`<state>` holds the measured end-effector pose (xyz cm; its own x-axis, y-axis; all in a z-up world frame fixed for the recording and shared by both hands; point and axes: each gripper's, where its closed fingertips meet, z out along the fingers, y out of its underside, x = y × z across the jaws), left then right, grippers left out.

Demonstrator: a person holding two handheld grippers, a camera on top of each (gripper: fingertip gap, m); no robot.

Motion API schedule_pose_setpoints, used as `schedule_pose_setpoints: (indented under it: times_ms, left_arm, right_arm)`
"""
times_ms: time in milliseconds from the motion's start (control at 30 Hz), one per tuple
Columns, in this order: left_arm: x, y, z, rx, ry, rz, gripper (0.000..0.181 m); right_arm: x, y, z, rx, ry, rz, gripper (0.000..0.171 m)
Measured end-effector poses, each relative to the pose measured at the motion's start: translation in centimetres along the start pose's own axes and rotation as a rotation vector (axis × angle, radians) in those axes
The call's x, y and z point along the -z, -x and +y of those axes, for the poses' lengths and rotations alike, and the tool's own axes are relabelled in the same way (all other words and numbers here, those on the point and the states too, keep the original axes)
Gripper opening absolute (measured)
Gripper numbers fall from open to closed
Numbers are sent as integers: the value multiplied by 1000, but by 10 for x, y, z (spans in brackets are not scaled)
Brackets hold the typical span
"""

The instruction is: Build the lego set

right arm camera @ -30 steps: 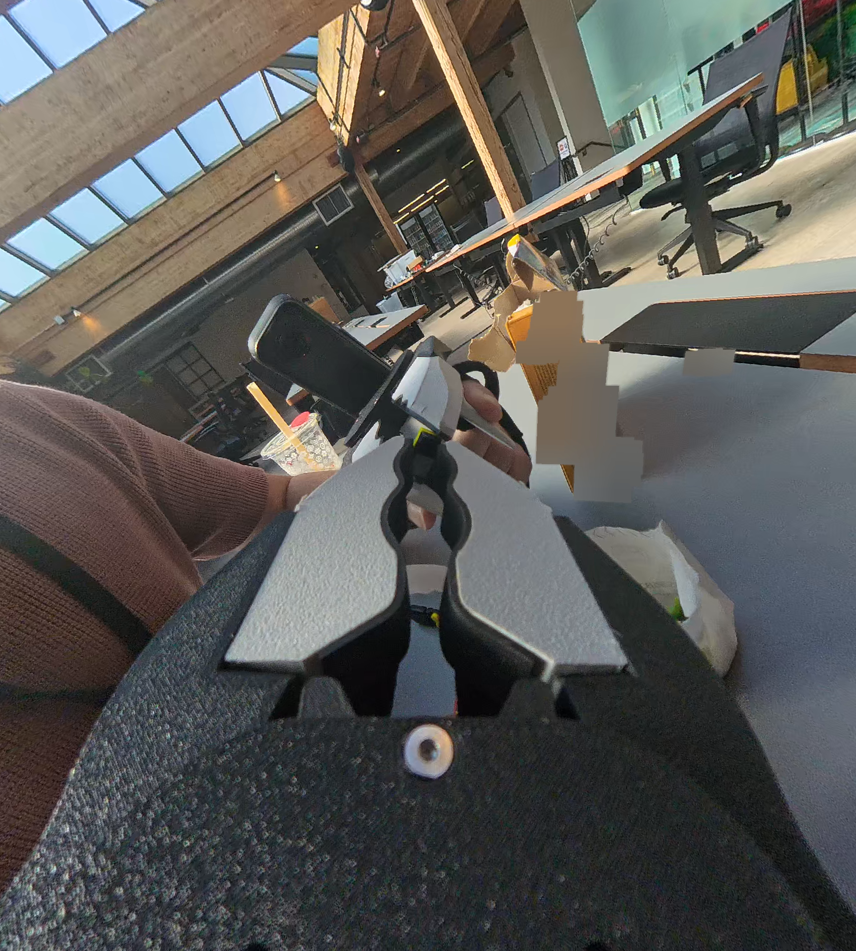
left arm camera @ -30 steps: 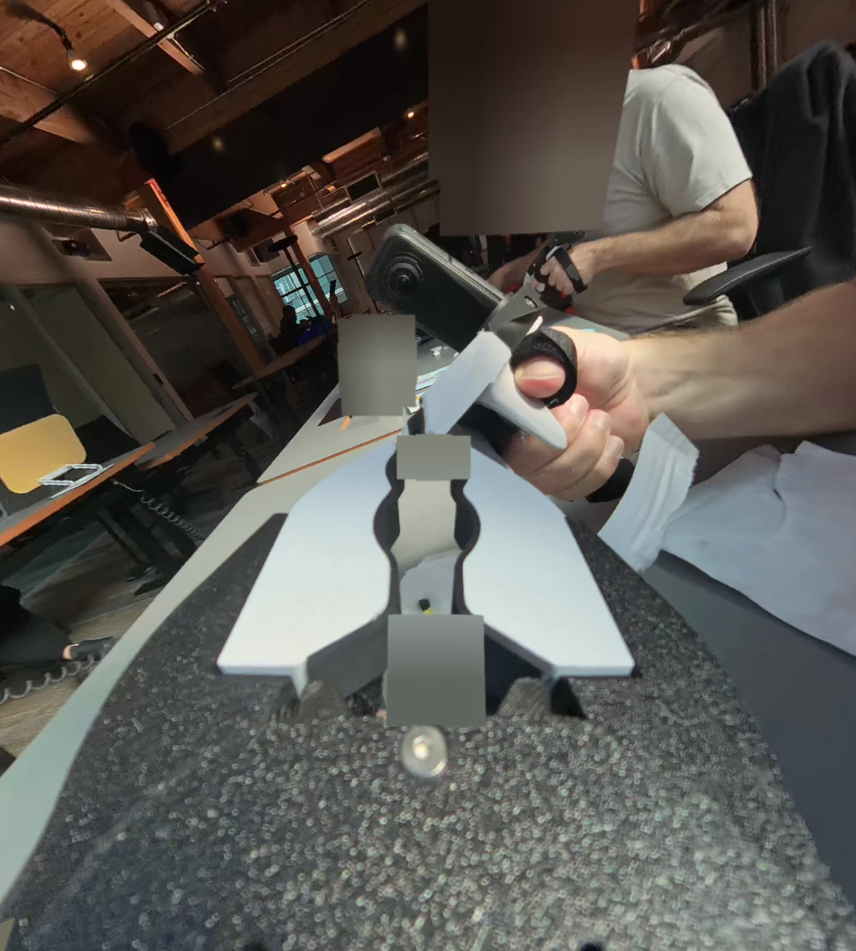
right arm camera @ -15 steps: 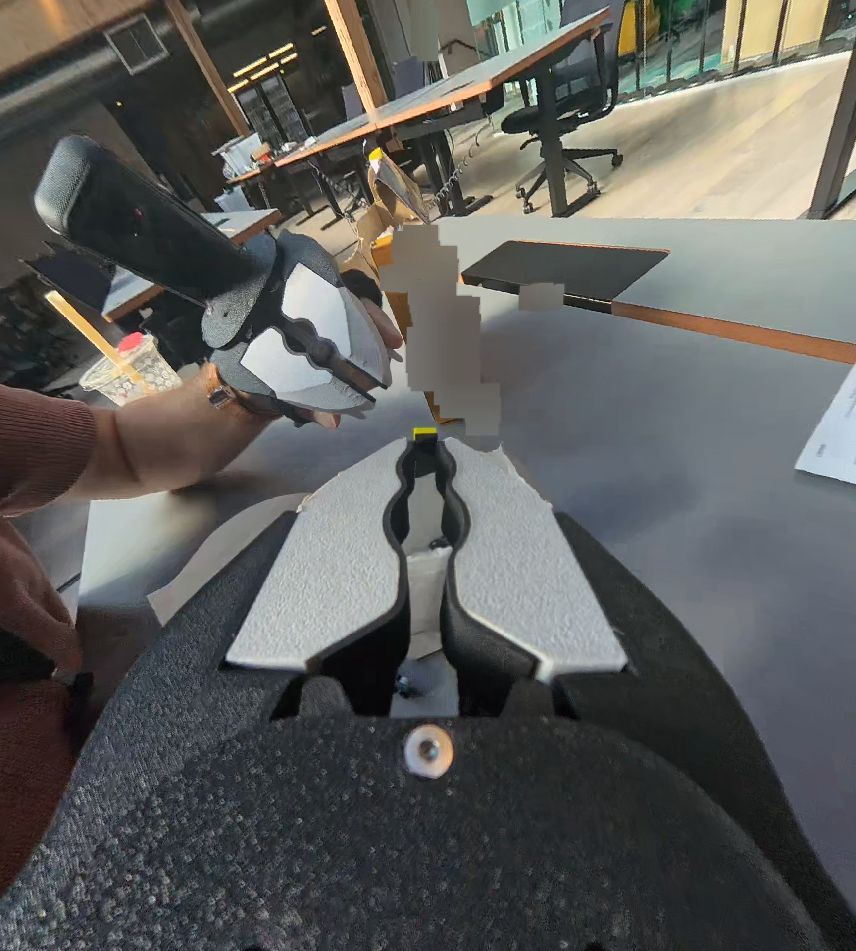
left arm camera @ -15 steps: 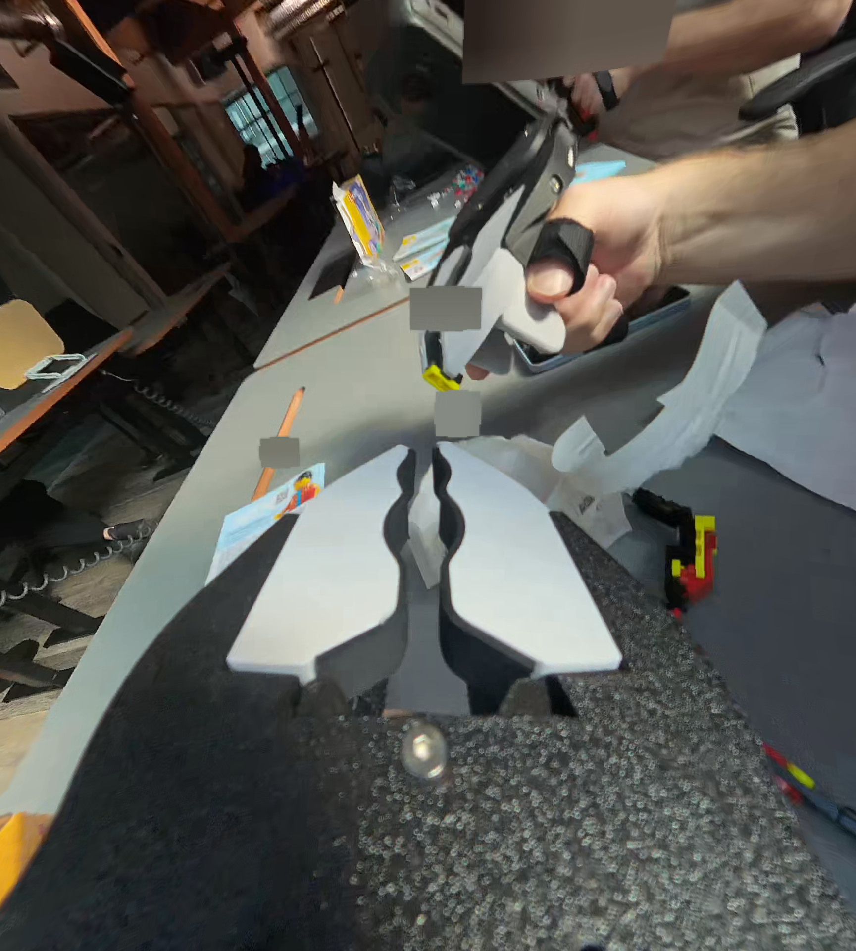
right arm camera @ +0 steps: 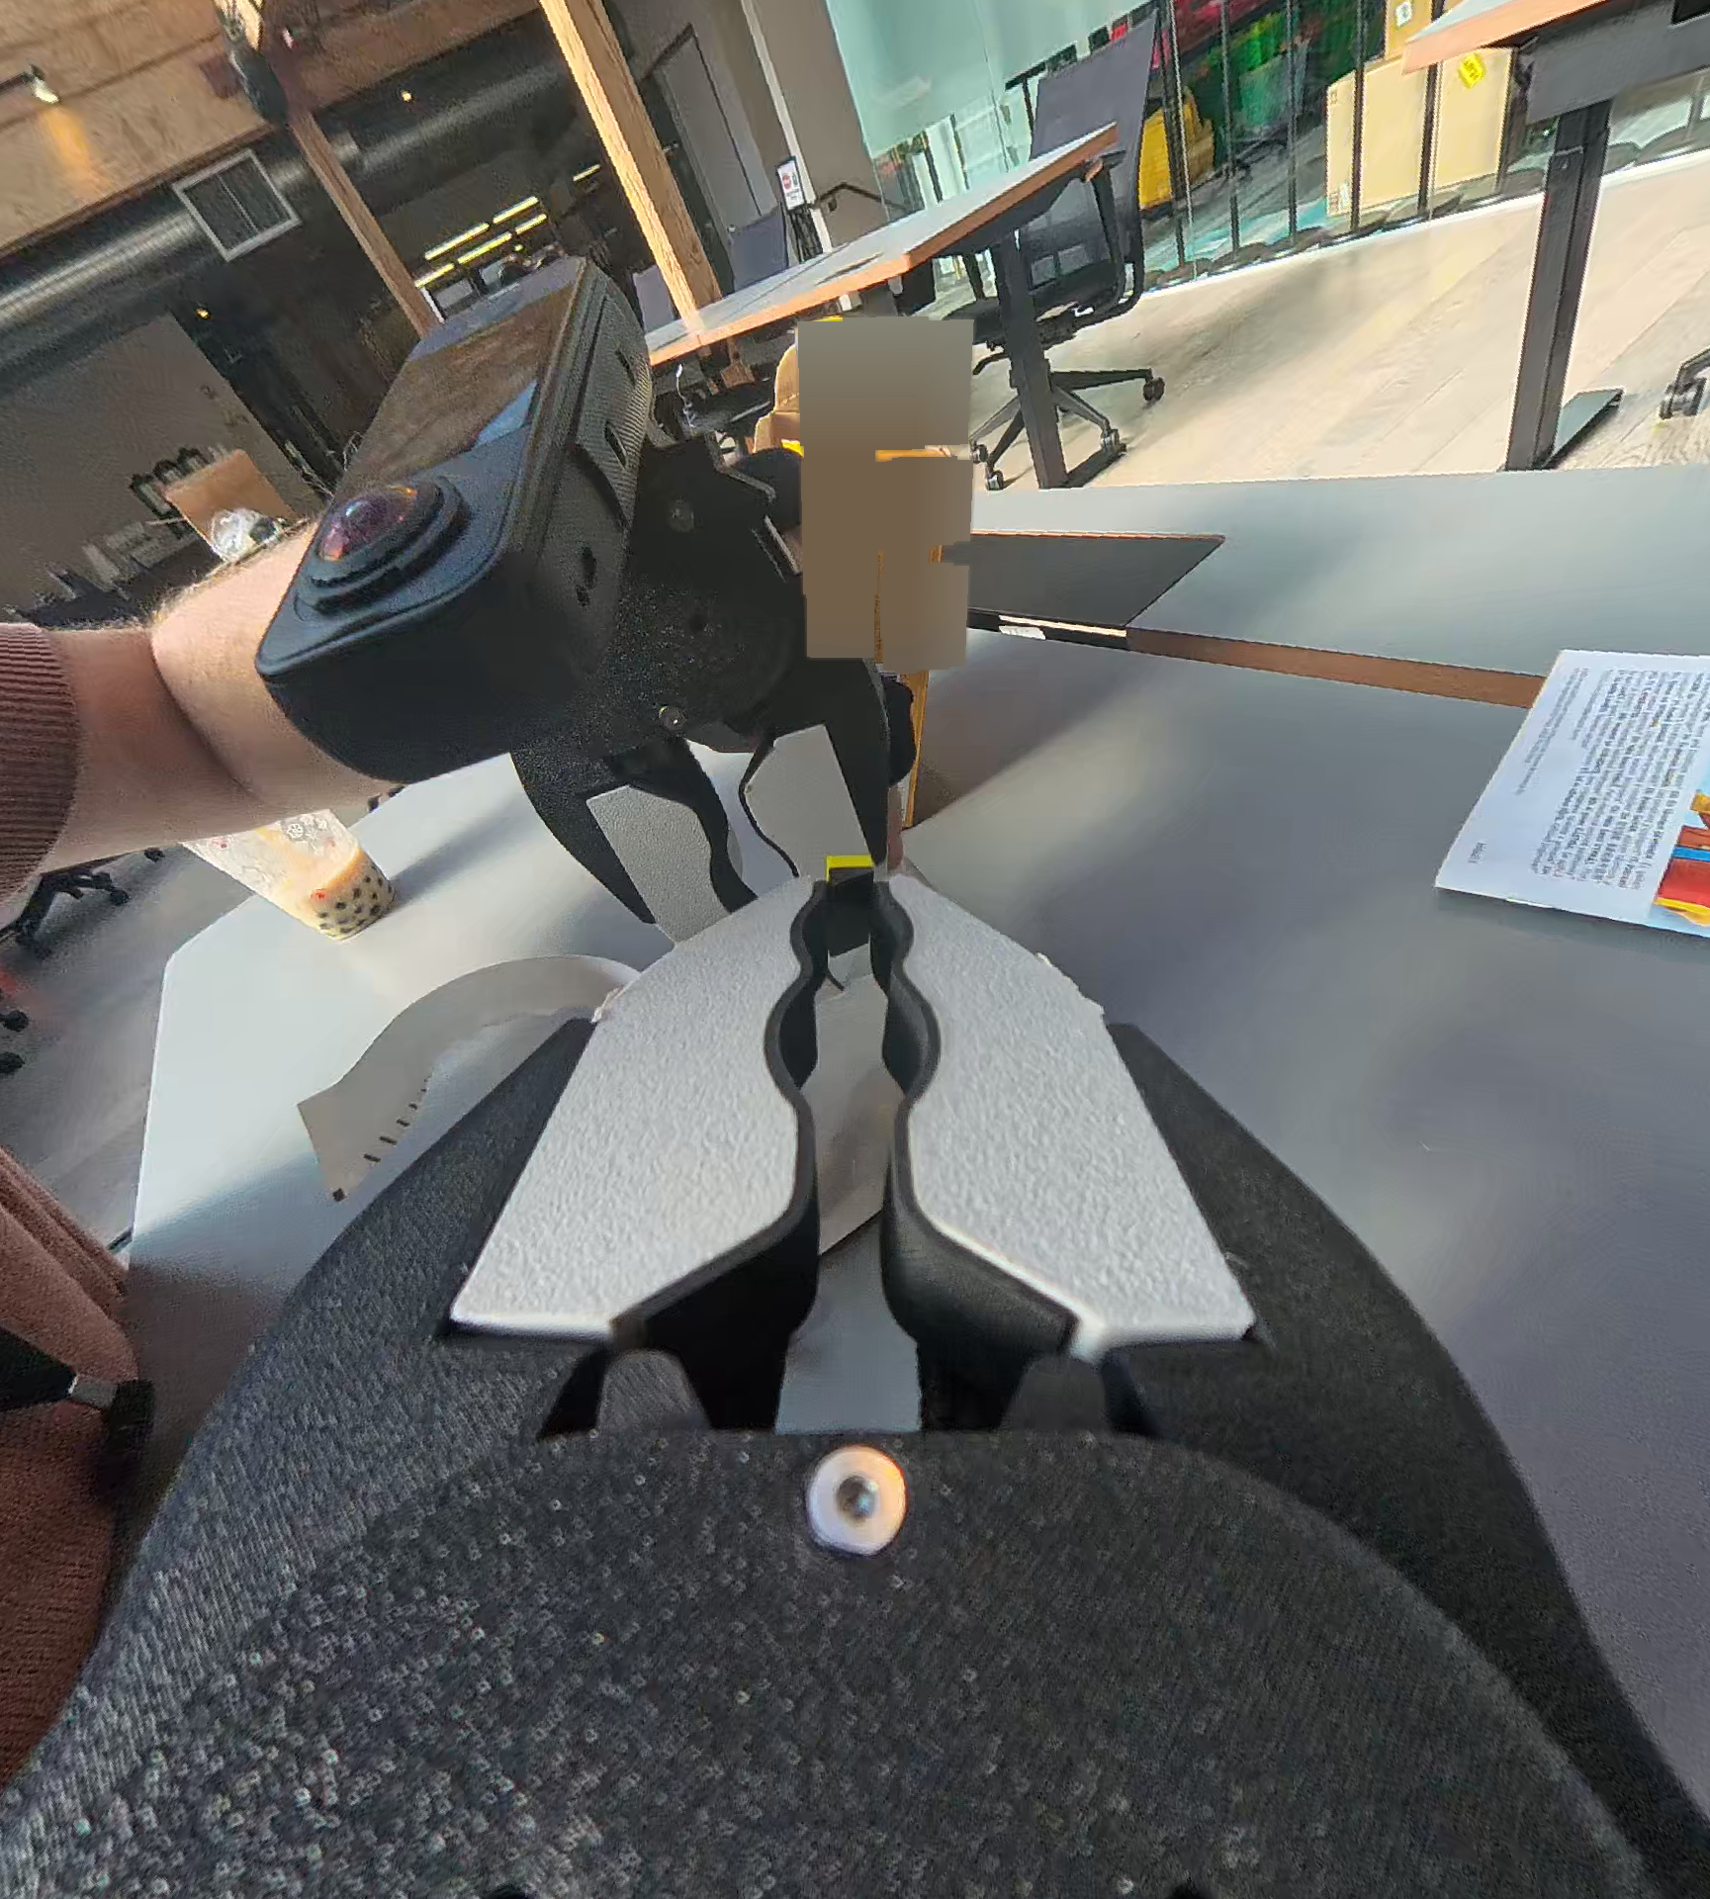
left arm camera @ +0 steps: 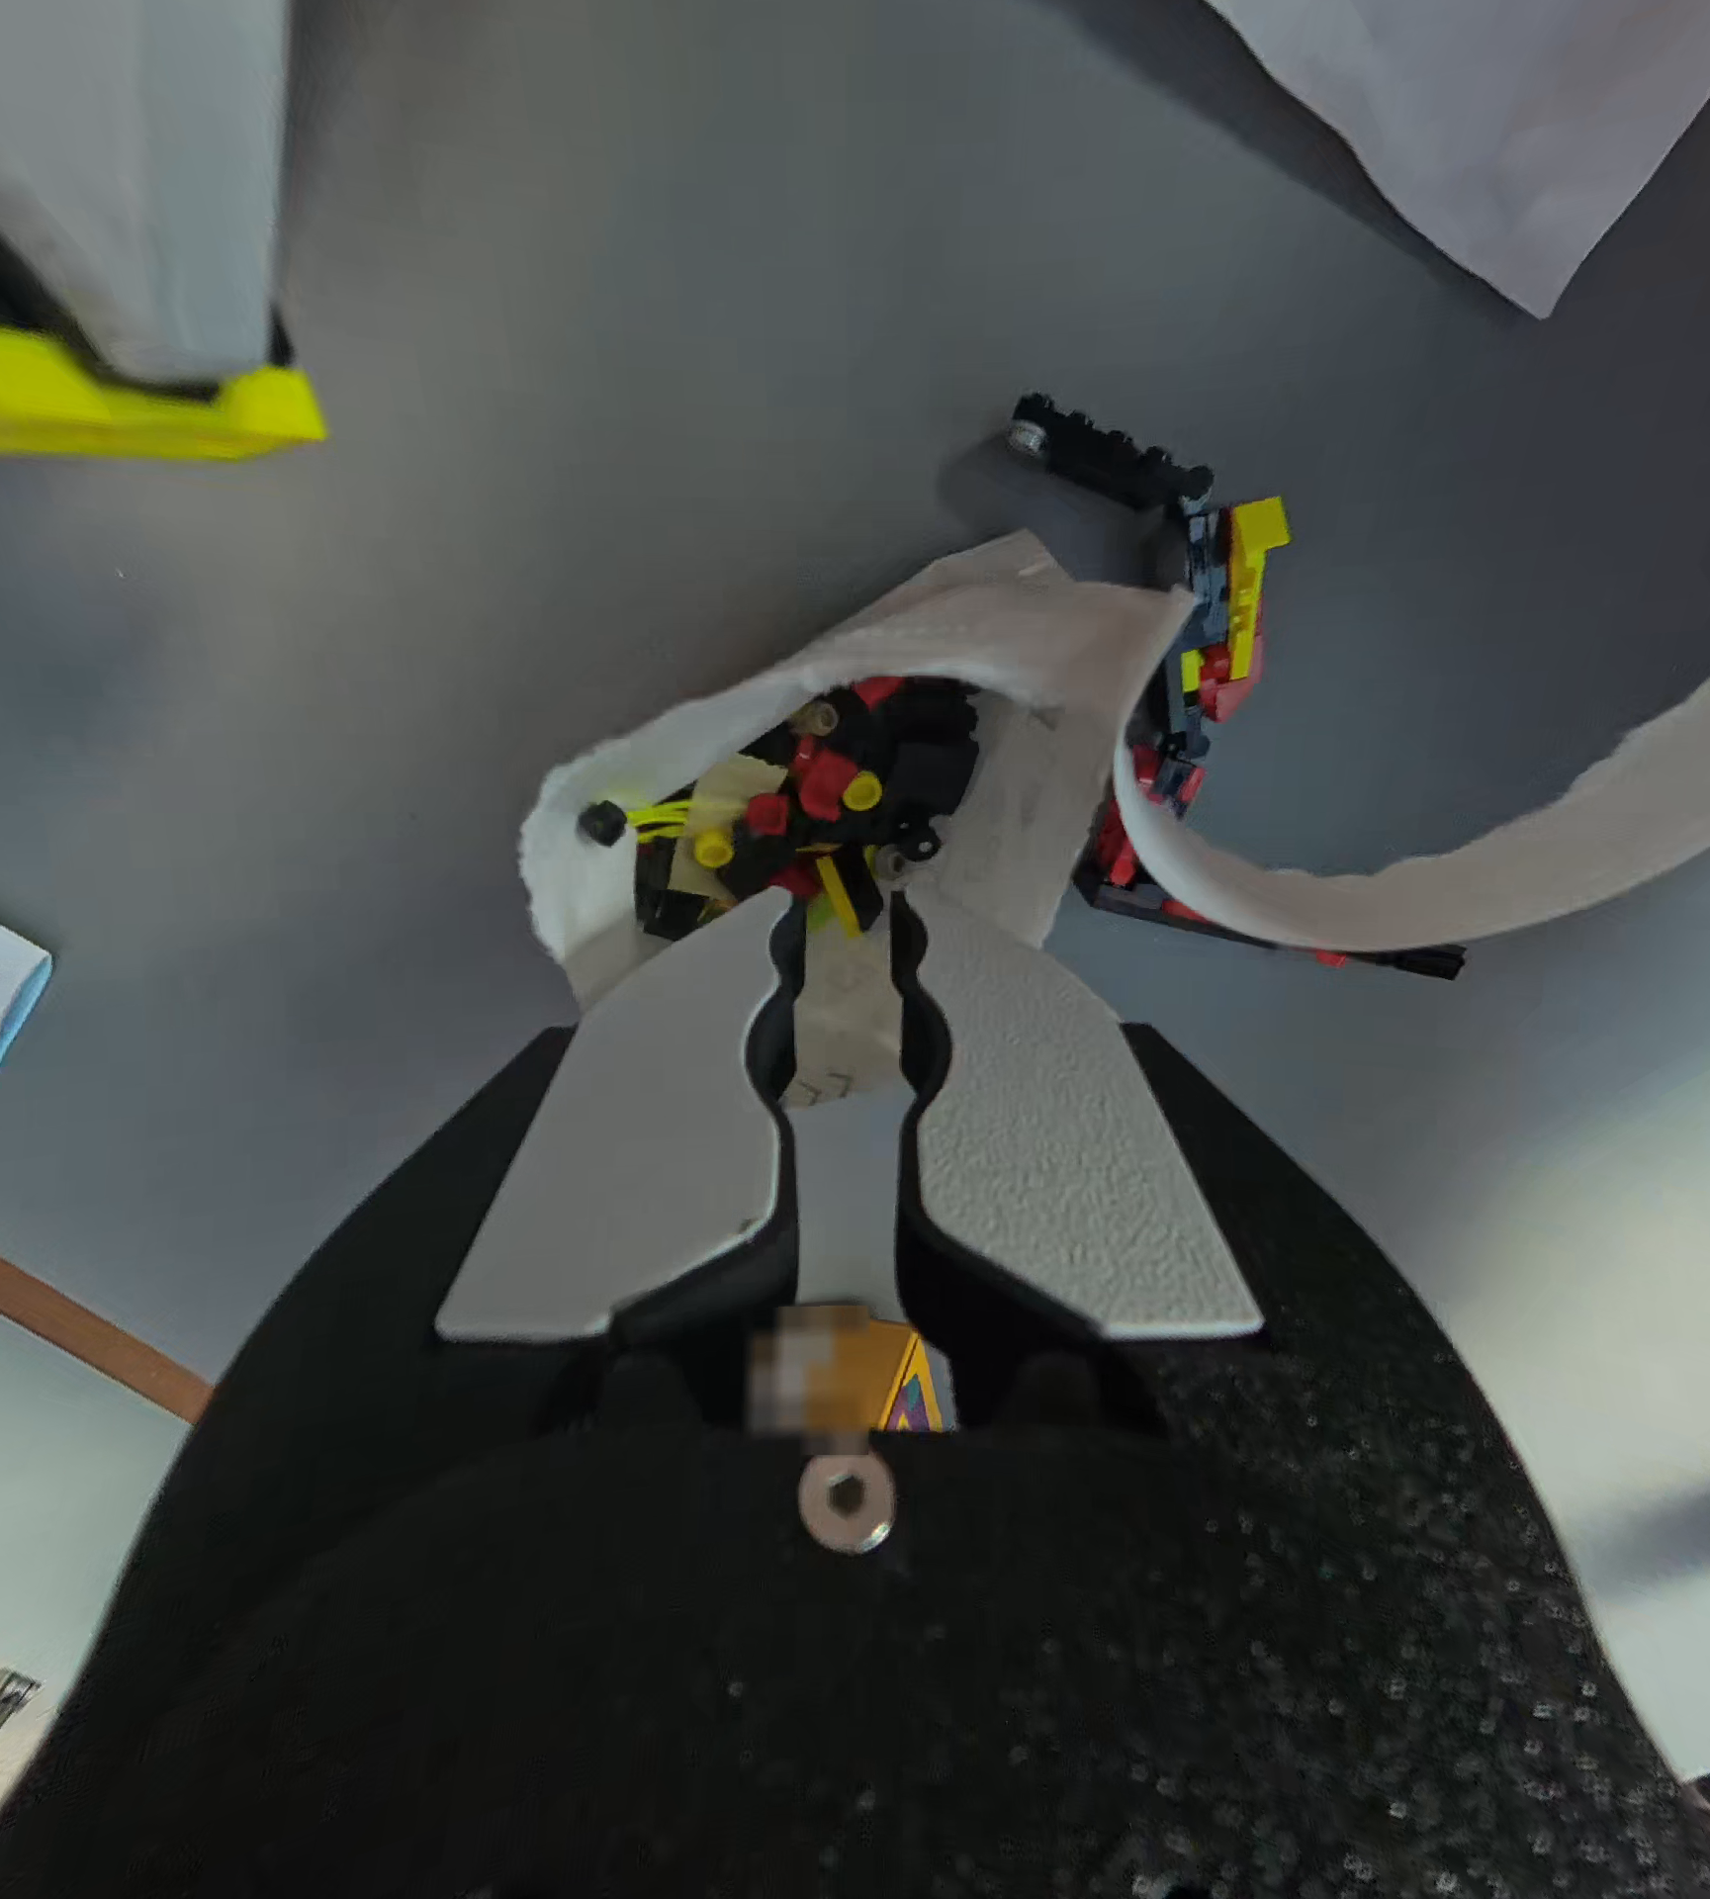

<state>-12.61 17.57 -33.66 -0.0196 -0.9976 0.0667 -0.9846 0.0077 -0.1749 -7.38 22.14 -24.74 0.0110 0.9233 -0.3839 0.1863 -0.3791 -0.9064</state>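
I am between placements in the build, going back to the parts supply for the next piece. My left gripper (left arm camera: pixel 835 925) points straight down over the torn white paper bag (left arm camera: pixel 943 637), whose mouth gapes toward me with the loose bricks (left arm camera: pixel 809 802) heaped inside: black, red and yellow bits mixed together. Its jaws stand slightly spread with nothing between them, the tips just at the near lip of the bag, over a yellow sliver at the edge of the heap.

The part-built model (left arm camera: pixel 1210 637) lies on the grey table (left arm camera: pixel 624 308) just beside the bag, on its right, a long black studded strip at its far end and red and yellow sections nearer me; a curl of torn paper strip (left arm camera: pixel 1446 843) drapes across its lower part.

My right gripper (right arm camera: pixel 850 904) hovers above the table with its jaws pinching a small black piece capped in yellow (right arm camera: pixel 848 873) at the very tips. A printed leaflet (right arm camera: pixel 1652 791) lies well off to its right.

Next, I judge, the left jaws must dip into the bag and single out one brick. That calls for a narrow, careful closure, since the pieces are tiny and tangled and the floppy paper lip could get nipped along with them. Which brick the step needs I cannot tell from here.
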Motion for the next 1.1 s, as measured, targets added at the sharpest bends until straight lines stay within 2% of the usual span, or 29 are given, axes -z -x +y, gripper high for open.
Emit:
schedule_pose_setpoints:
  times_ms: [233,300,433,700,767,867,1000,1100]
  left_arm:
    - [-6,5,10,21,135,-13,17]
    - [-5,8,12,34,122,-58,27]
    - [-4,12,21,9,120,-154,31]
    - [-17,3,33,-35,142,-188,23]
    - [-21,5,32,-35,117,-199,19]
    - [-23,9,27,-50,79,-239,0]
    - [-8,10,16,-50,17,-270,0]
    - [12,7,-5,-19,-134,-259,0]
  right_arm:
    - [9,-2,-6,-15,-39,-9,7]
    - [6,1,-4,-9,-30,-17,7]
    - [-11,5,13,-19,39,-40,7]
    - [-39,-1,49,-80,149,-53,7]
    - [-43,-2,55,-86,169,-49,7]
    - [-44,-5,58,-91,179,-44,7]
    - [-43,-8,60,-102,186,-44,7]
    - [-37,-7,55,-84,174,-53,7]
